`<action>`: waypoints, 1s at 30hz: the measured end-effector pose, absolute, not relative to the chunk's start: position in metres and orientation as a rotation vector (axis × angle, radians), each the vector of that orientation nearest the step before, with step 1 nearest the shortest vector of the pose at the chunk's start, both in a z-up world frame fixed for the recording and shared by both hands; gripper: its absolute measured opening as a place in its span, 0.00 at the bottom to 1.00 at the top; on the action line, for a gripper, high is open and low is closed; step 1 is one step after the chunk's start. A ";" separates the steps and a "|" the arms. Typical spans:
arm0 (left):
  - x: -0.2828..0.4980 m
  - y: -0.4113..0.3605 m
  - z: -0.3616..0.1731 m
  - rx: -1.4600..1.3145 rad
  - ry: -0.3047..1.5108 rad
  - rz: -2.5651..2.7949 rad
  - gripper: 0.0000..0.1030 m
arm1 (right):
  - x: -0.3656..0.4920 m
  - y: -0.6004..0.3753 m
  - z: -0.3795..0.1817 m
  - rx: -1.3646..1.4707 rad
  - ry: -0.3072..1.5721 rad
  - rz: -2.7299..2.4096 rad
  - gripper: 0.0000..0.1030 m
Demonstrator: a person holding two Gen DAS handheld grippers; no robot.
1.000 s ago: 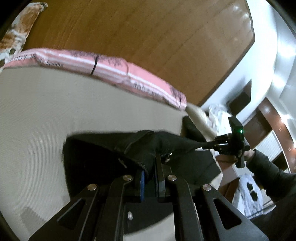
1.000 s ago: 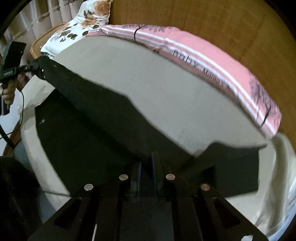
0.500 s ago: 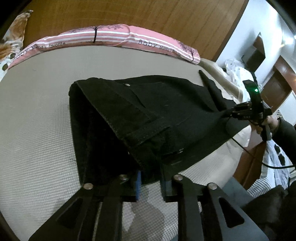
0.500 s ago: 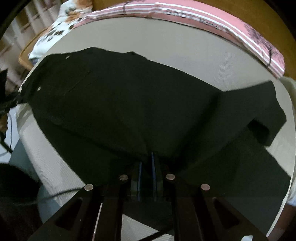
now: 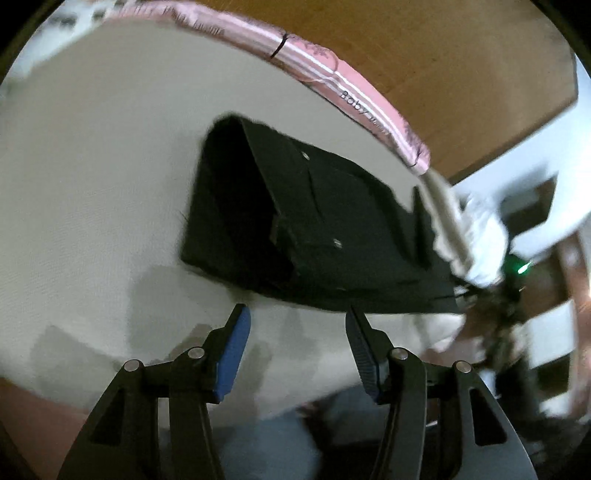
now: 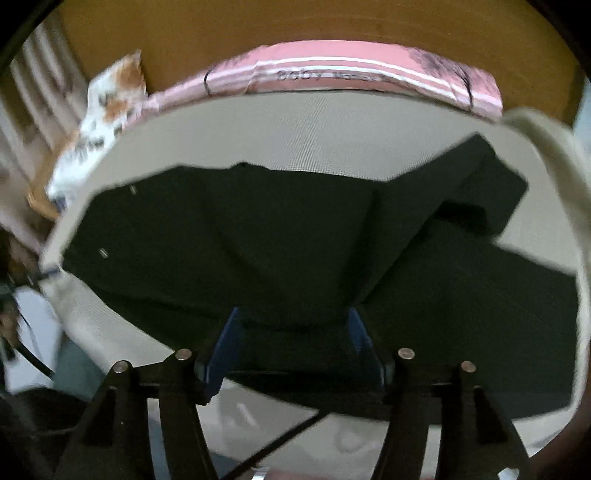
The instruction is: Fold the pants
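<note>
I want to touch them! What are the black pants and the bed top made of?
The black pants look like thick matte denim-like cloth: stiff folds, stitched seams, small metal rivets. The bed top seems a beige woven fabric, with a fine grid texture. I can't be sure of either.

Likely bedroom, mattress (image 6: 295, 125), wooden headboard (image 6: 295, 33)

The pants (image 5: 325, 229) are black, matt, heavy cloth with small shiny metal rivets; the bed (image 5: 92, 166) wears a beige, finely textured woven cover; the pink blanket (image 6: 369, 74) is soft printed cloth; the headboard (image 5: 424, 48) is smooth brown wood; the left tongs (image 5: 295, 347) are matt black plastic with blue rubbery pads (image 5: 231, 354).
</note>
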State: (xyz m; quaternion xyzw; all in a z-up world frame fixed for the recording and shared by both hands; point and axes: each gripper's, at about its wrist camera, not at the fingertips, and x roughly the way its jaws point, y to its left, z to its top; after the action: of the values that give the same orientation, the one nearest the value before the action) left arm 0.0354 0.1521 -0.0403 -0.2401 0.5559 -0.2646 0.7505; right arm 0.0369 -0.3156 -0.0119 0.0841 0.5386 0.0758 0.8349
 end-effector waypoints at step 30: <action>0.088 0.111 -0.041 -0.637 1.183 -0.480 0.21 | 0.084 -0.389 -0.084 0.781 1.113 -0.039 0.07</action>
State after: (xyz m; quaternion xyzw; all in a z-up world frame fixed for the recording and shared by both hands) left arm 0.0877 0.1112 -0.0405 -0.2922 0.5427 -0.2201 0.7561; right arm 0.0835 -0.3886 -0.0841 0.3611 0.5145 -0.0182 0.7775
